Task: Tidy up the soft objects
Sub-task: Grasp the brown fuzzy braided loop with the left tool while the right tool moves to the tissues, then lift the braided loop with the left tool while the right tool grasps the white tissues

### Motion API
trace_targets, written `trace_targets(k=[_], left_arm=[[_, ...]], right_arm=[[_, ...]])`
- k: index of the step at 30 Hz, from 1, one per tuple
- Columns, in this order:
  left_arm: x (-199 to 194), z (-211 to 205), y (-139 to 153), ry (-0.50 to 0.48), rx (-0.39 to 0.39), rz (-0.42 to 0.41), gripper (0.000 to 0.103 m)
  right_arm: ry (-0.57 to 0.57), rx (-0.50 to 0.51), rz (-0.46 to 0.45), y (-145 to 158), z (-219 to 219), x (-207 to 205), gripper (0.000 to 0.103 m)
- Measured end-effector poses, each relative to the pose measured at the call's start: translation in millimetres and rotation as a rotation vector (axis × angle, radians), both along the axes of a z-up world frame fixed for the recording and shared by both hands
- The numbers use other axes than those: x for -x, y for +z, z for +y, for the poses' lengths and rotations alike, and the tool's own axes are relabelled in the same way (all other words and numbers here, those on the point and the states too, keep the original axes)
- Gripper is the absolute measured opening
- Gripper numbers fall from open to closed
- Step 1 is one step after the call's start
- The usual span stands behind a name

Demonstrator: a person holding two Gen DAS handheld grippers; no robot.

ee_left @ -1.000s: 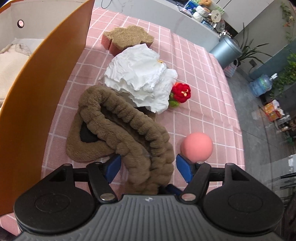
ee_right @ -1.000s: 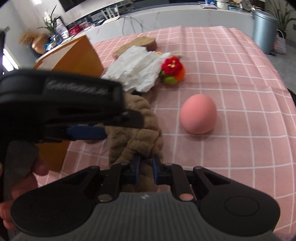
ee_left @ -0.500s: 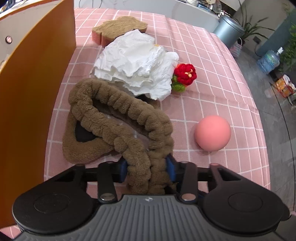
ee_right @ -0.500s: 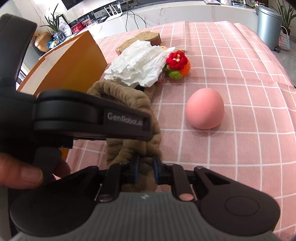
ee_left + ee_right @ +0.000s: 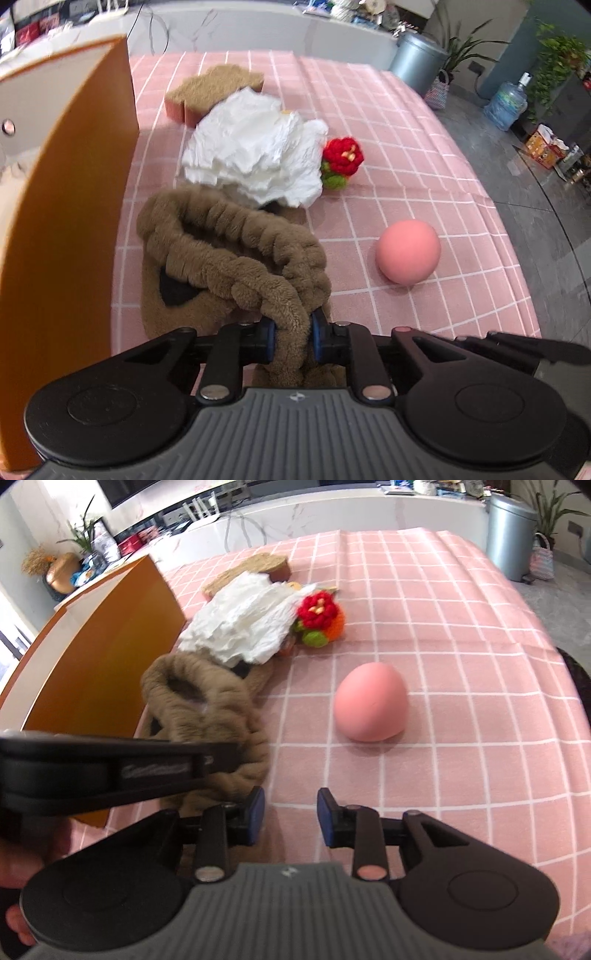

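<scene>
Left tongs (image 5: 291,338) are closing, pads pressing the brown plush slipper (image 5: 236,254); right tongs (image 5: 290,816) are opening, nothing between them.

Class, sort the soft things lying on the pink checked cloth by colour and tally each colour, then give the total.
Brown: 2, the fluffy slipper and the sponge
White: 1, the crumpled tissue
Red: 1, the knitted flower
Pink: 1, the ball
Total: 5
</scene>
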State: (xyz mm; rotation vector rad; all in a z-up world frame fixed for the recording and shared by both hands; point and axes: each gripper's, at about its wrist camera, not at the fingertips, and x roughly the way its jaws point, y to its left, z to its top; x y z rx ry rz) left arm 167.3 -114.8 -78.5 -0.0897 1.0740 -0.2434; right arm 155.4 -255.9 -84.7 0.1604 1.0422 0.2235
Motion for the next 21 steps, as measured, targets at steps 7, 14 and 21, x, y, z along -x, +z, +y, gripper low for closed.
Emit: trace_targets(k=[7,14,21], left_arm=[[16.9,11.5,33.3,-0.048,-0.006,-0.11,0.019],[27.3,36.9,71.7,-0.052,0.038,-0.194,0.019],[14.4,69.3,110.8,-0.008,0.077,-0.293,0.019]], right_arm=[[-0.023,-0.009,-0.098,24.7,-3.6,9.9,0.038],[0.017,0.005,-0.169,56.1,7.5,5.0,0.049],[0.06,0.043,-0.226,71.0,31.9,-29.3,0.071]])
